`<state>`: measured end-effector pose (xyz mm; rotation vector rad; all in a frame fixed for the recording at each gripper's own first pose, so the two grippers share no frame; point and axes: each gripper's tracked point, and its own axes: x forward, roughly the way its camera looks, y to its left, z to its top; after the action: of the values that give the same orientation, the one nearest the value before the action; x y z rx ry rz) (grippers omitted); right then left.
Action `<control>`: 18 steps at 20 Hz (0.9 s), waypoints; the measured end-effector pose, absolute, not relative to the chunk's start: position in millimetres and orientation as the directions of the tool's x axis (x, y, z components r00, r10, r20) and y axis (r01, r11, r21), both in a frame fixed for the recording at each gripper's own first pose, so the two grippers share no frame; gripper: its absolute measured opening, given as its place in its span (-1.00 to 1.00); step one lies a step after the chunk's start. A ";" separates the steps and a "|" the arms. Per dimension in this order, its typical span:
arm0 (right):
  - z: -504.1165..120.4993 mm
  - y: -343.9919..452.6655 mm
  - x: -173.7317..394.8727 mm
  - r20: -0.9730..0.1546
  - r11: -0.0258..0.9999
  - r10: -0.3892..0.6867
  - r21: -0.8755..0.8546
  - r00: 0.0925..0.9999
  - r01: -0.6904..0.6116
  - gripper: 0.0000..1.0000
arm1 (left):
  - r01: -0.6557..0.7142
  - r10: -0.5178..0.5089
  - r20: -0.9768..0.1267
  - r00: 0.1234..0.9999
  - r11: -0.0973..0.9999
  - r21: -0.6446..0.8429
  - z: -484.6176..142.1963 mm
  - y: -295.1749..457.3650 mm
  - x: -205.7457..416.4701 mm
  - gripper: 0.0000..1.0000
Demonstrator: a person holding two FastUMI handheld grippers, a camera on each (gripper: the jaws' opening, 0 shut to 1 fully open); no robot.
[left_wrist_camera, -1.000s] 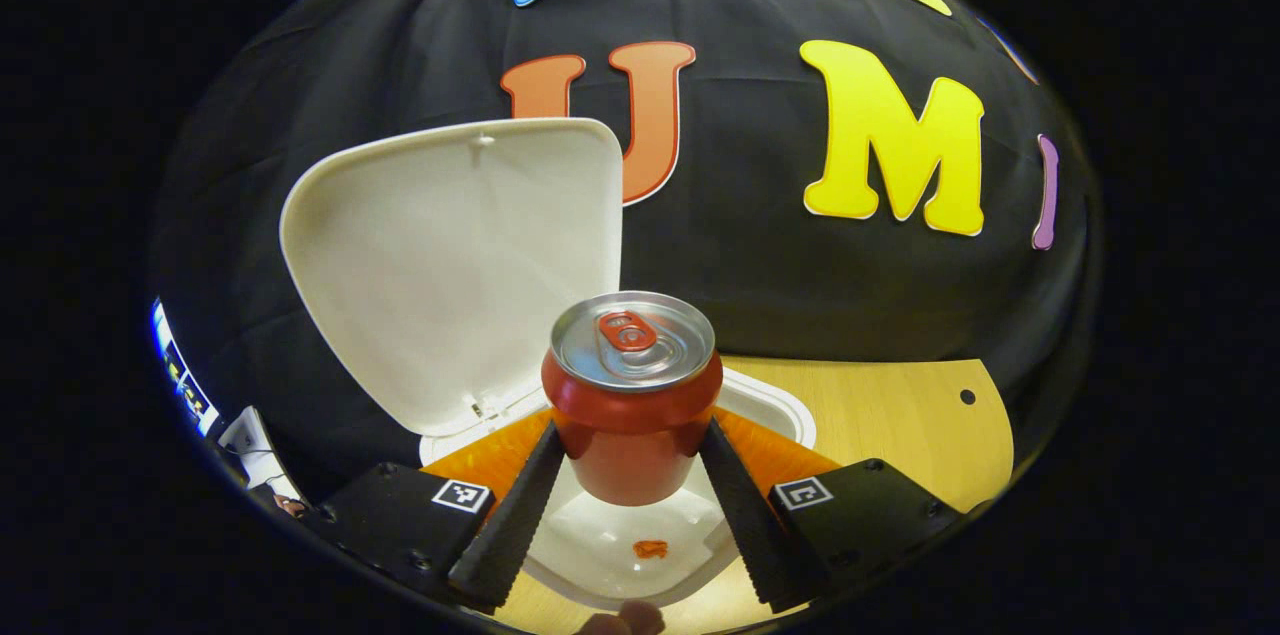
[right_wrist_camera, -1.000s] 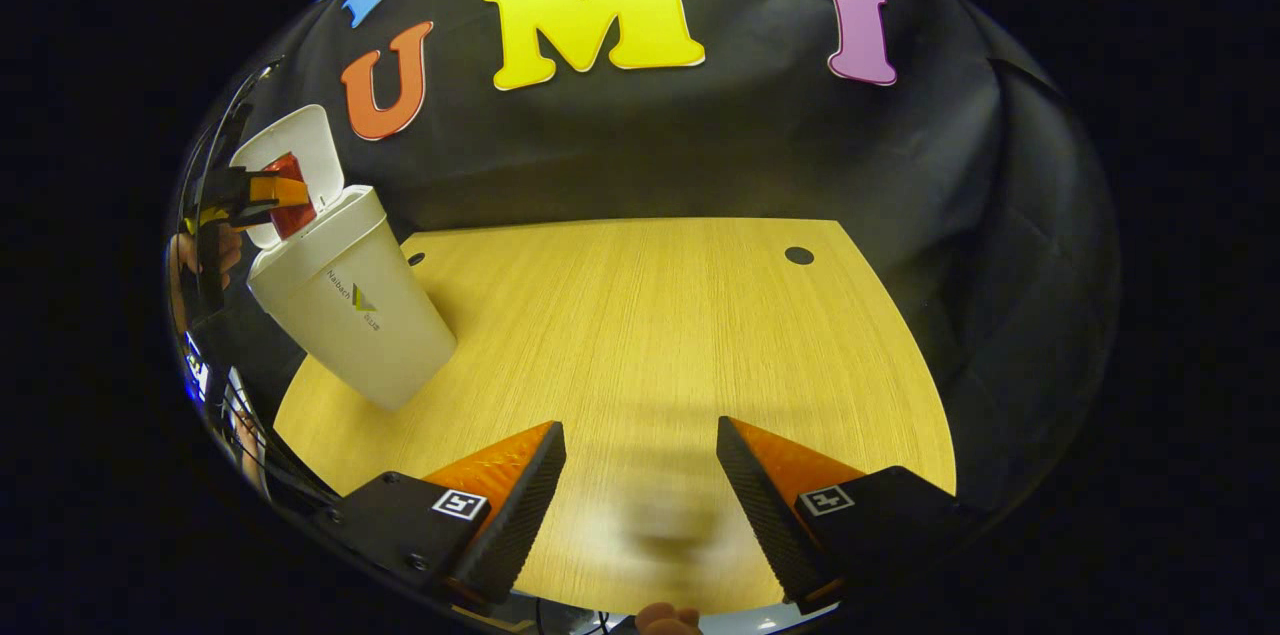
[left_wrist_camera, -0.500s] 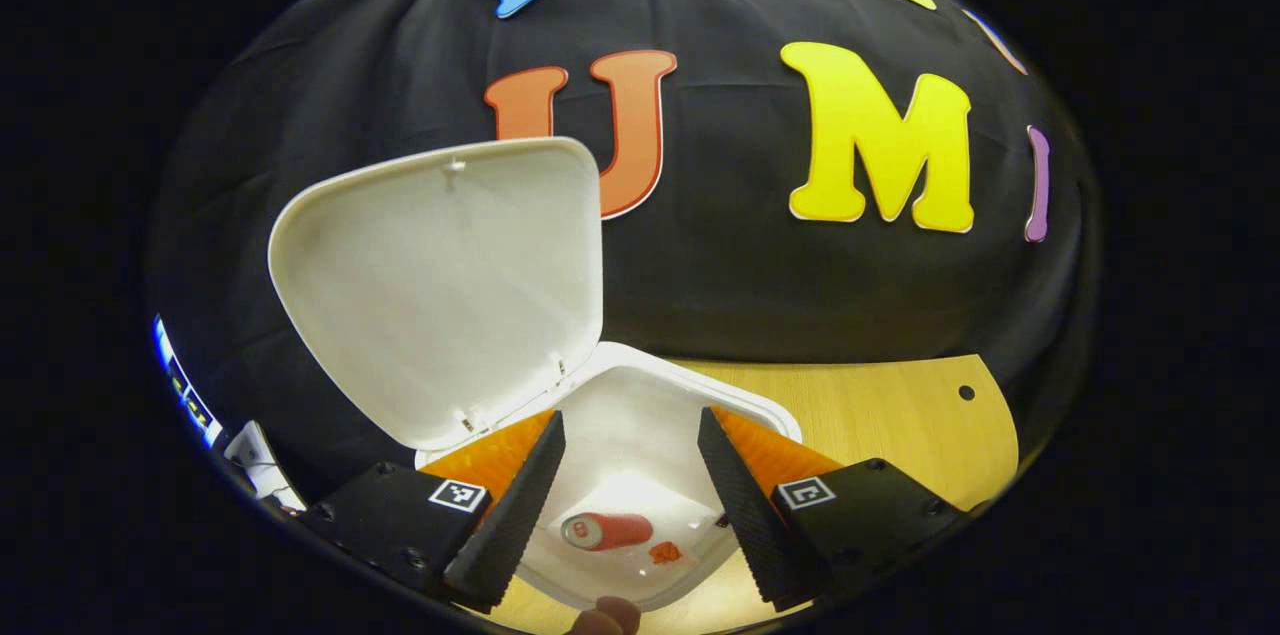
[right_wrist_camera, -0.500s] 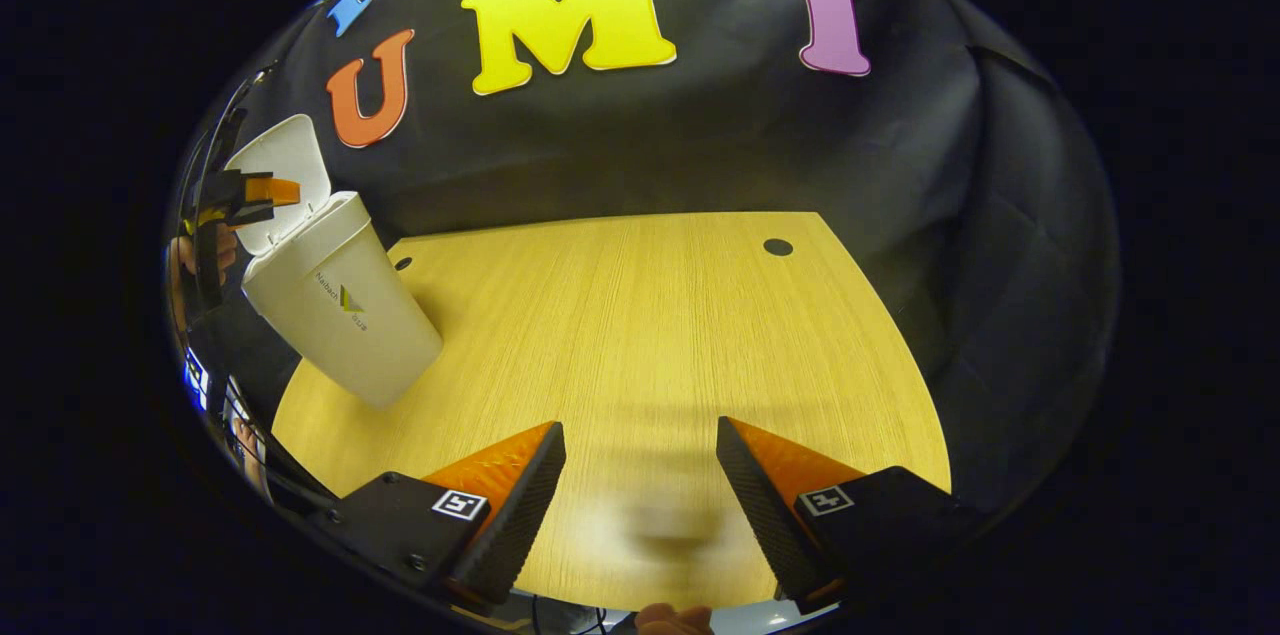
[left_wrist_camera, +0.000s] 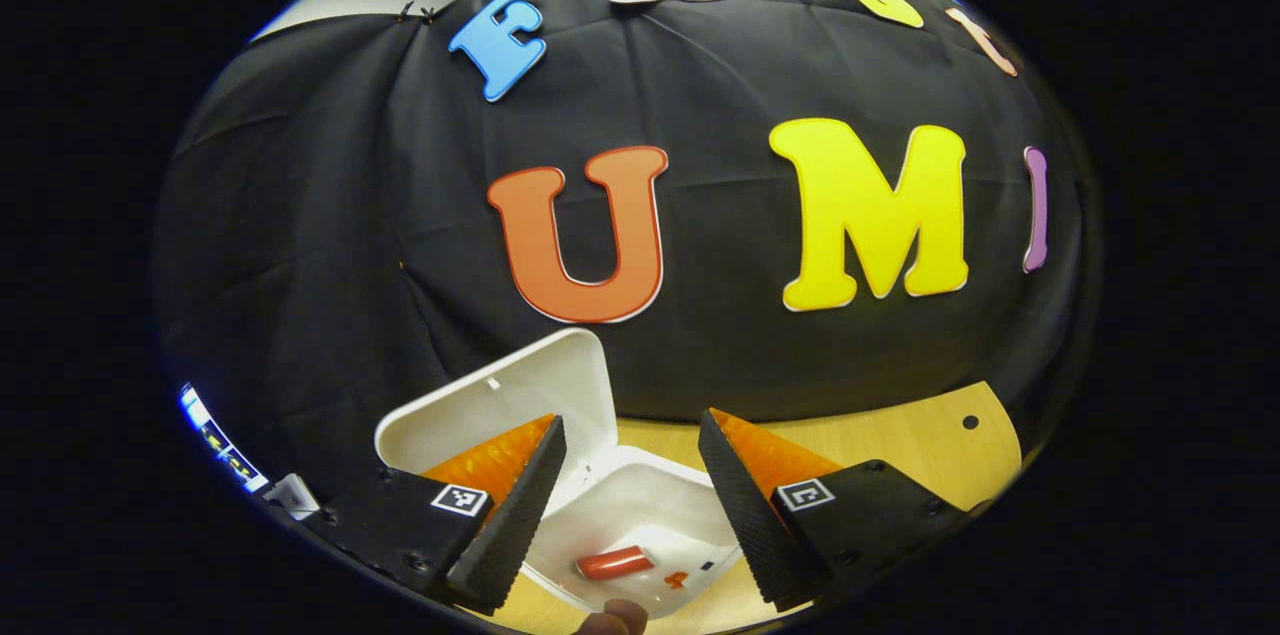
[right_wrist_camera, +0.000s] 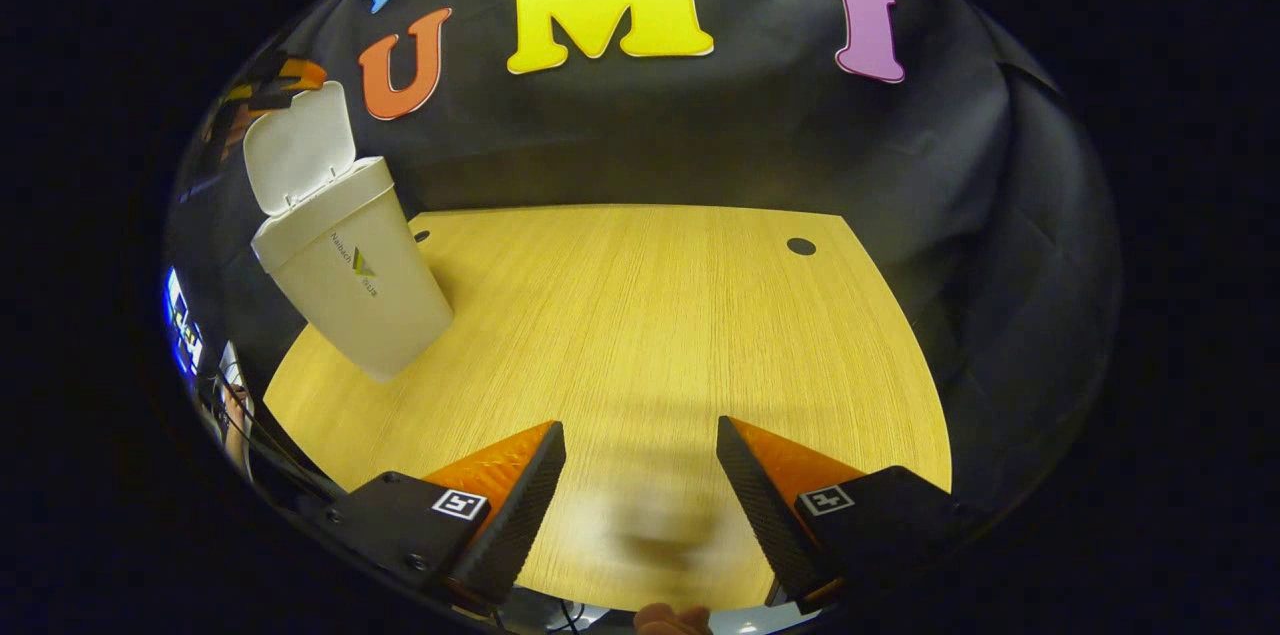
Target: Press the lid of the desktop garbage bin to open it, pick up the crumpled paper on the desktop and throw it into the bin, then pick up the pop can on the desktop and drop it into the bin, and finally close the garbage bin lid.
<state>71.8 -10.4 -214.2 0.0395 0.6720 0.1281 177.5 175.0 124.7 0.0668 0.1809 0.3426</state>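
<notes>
The white garbage bin [right_wrist_camera: 350, 300] stands at the table's left side with its lid [right_wrist_camera: 298, 147] raised. In the left gripper view I look down into the bin [left_wrist_camera: 640, 515], where the red pop can [left_wrist_camera: 614, 563] lies on its side at the bottom. Its lid [left_wrist_camera: 500, 405] stands up behind. My left gripper [left_wrist_camera: 630, 475] hangs open above the bin's mouth with nothing between its fingers. The other view catches that gripper [right_wrist_camera: 262, 90] blurred, high behind the lid. My right gripper [right_wrist_camera: 640, 475] is open and empty, low over the near part of the table.
The light wooden table [right_wrist_camera: 640, 335] has a small dark hole [right_wrist_camera: 800, 246] near its far right corner and another [right_wrist_camera: 421, 237] beside the bin. Black cloth closes off the back and the right side.
The left gripper opened and let the pop can fall into the bin, where it now lies on its side. That gripper then rose well above the bin. The right gripper hardly moved.
</notes>
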 end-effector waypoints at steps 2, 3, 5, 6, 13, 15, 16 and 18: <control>-217.8 -7.6 73.6 -0.622 0.990 0.143 0.103 0.770 -0.100 0.90 | -0.372 0.379 -0.108 0.919 0.925 0.082 162.9 191.5 182.3 0.77; -220.4 -5.0 73.6 -0.628 0.989 0.149 0.115 0.764 -0.098 0.90 | -0.403 0.408 -0.085 0.909 0.913 0.068 174.9 203.9 184.8 0.77; -219.9 0.6 74.7 -0.625 0.986 0.164 0.124 0.763 -0.110 0.94 | -0.461 0.462 -0.068 0.884 0.887 0.027 192.1 230.2 191.9 0.77; -218.5 2.0 75.2 -0.618 0.986 0.168 0.119 0.768 -0.120 0.90 | -0.497 0.497 -0.081 0.864 0.867 0.014 194.8 245.6 195.2 0.77; -222.2 -0.8 77.3 -0.614 0.984 0.174 0.136 0.770 -0.114 0.94 | -0.596 0.543 -0.281 0.792 0.787 -0.161 140.1 294.4 214.8 0.79; -224.6 -5.4 75.4 -0.613 0.985 0.169 0.131 0.772 -0.112 0.90 | -0.591 0.538 -0.284 0.794 0.792 -0.155 133.0 292.3 217.1 0.80; -228.7 -7.5 73.6 -0.620 0.986 0.166 0.130 0.767 -0.108 0.94 | -0.591 0.539 -0.284 0.793 0.794 -0.143 129.7 291.0 215.6 0.82; -235.0 -11.5 69.5 -0.629 0.986 0.161 0.129 0.760 -0.102 0.94 | -0.580 0.524 -0.292 0.800 0.801 -0.148 122.9 281.4 216.0 0.82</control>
<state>69.5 -11.5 -235.0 0.0887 0.6928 0.1430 216.0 281.4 122.9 -0.2364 0.2431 0.5981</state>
